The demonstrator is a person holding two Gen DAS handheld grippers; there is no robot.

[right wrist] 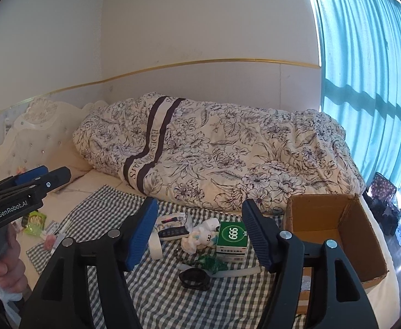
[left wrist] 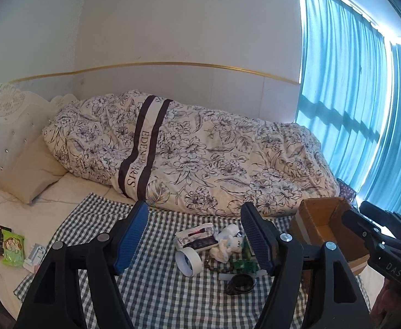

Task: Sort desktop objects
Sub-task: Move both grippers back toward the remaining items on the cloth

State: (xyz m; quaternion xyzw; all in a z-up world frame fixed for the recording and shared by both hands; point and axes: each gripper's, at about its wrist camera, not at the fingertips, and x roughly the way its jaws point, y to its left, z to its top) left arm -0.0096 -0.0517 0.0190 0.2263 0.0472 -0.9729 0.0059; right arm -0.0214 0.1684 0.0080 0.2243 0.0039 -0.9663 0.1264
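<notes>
Your left gripper [left wrist: 195, 235] and right gripper [right wrist: 199, 233] both hung spread wide, holding nothing. Ahead of them lay a tape roll [left wrist: 188, 261], plush toy [right wrist: 200, 238] and green medicine box [right wrist: 232, 241]; the cardboard box [right wrist: 334, 233] stood to their right.

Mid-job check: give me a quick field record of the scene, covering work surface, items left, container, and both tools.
surface: checked cloth spread on a bed
items: tape roll, plush toy, green 999 box, black band, dark pouch
container: open cardboard box, right of the pile, nothing visible inside
left tool: open, holding nothing, above the pile
right tool: open, holding nothing
</notes>
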